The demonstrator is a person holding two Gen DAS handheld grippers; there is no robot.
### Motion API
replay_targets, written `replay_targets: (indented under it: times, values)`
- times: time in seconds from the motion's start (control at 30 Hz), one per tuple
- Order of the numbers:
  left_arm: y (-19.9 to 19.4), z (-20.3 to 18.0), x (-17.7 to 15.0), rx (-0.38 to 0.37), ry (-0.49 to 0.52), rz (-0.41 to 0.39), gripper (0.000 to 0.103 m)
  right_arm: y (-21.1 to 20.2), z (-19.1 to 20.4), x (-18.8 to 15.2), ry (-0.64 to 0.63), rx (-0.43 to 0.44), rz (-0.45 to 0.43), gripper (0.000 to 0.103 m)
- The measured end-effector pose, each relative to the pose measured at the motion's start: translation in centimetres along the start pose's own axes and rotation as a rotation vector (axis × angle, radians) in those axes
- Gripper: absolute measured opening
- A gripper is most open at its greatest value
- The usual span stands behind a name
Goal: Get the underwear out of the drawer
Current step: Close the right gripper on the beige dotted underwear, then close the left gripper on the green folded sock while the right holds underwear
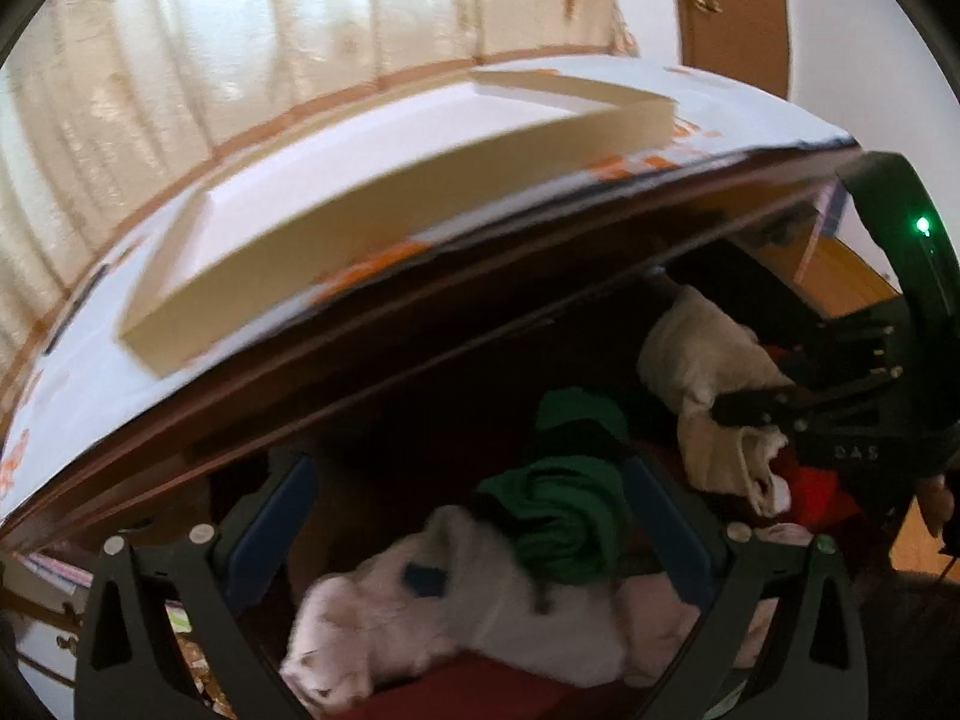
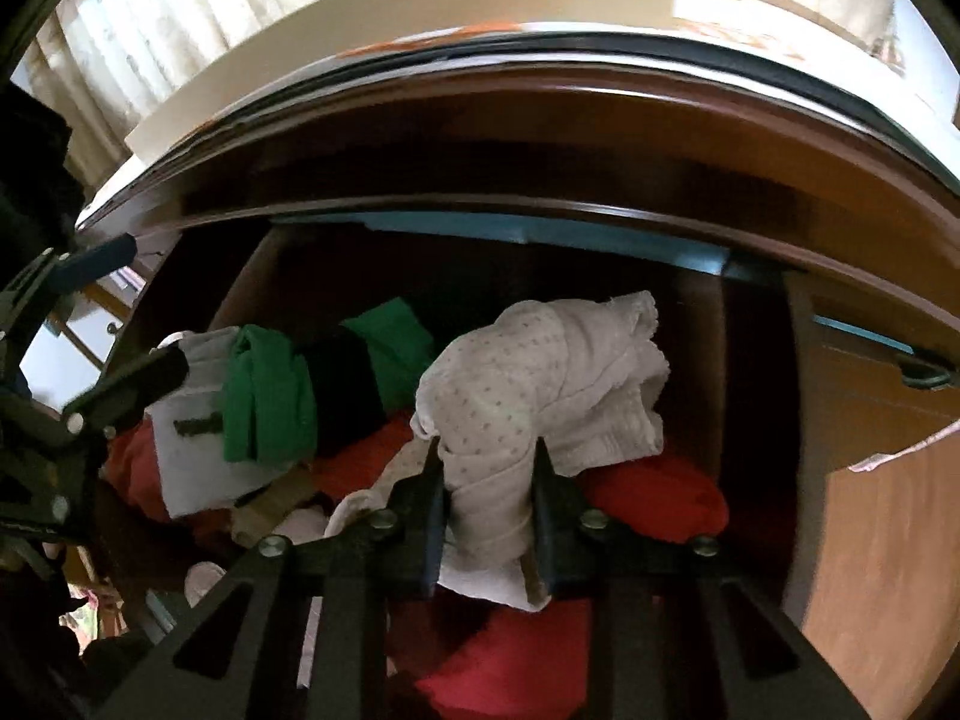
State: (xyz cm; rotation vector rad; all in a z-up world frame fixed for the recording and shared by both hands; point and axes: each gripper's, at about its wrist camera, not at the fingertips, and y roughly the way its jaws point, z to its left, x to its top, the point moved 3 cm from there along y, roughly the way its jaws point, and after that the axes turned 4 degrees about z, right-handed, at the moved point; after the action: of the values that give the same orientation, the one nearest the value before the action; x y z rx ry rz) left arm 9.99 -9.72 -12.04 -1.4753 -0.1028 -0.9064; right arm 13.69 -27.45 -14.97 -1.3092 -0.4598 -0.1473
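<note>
To the left of the white dotted underwear (image 2: 528,384), the left gripper (image 1: 468,534) hangs with its fingers spread wide over a green garment (image 1: 558,516), holding nothing. The right gripper (image 2: 487,480) has its fingers clamped on the underwear, which lies in the open drawer (image 2: 870,510) on a red cloth (image 2: 660,495). The grasp looks made; lifting it clear remains.
</note>
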Motion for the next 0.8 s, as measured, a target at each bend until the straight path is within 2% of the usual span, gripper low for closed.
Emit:
replay_targets:
  times: [0.23, 0.47, 0.53, 0.6, 0.63, 0.67, 0.8]
  values:
    - [3.7, -1.8, 0.6, -0.072, 0.04, 0.132, 0.095, -0.4, -0.9, -0.5, 0.019, 0.018, -0.031, 0.026]
    - [5.3, -3.1, 0.6, -0.077, 0.11, 0.21, 0.092, -0.5, -0.9, -0.8, -0.007, 0.013, -0.045, 0.026]
    - [5.7, -3.2, 0.5, -0.073, 0.11, 0.226, 0.082, -0.4, -0.8, -0.8, -0.012, 0.011, -0.046, 0.026]
    - [6.1, -3.2, 0.4, -0.084, 0.109, 0.251, 0.061, -0.4, -0.8, -0.8, -0.015, 0.008, -0.045, 0.026]
    - [6.1, -3.2, 0.4, -0.099, 0.106, 0.252, 0.055, -0.5, -0.9, -0.8, -0.019, 0.005, -0.045, 0.026]
    - [5.9, -3.2, 0.4, -0.121, 0.104, 0.244, 0.042, -0.3, -0.7, -0.8, -0.02, 0.002, -0.044, 0.026]
    - [4.8, -2.8, 0.3, -0.157, 0.08, 0.211, 0.026, -0.4, -0.6, -0.7, -0.026, -0.003, -0.051, 0.026]
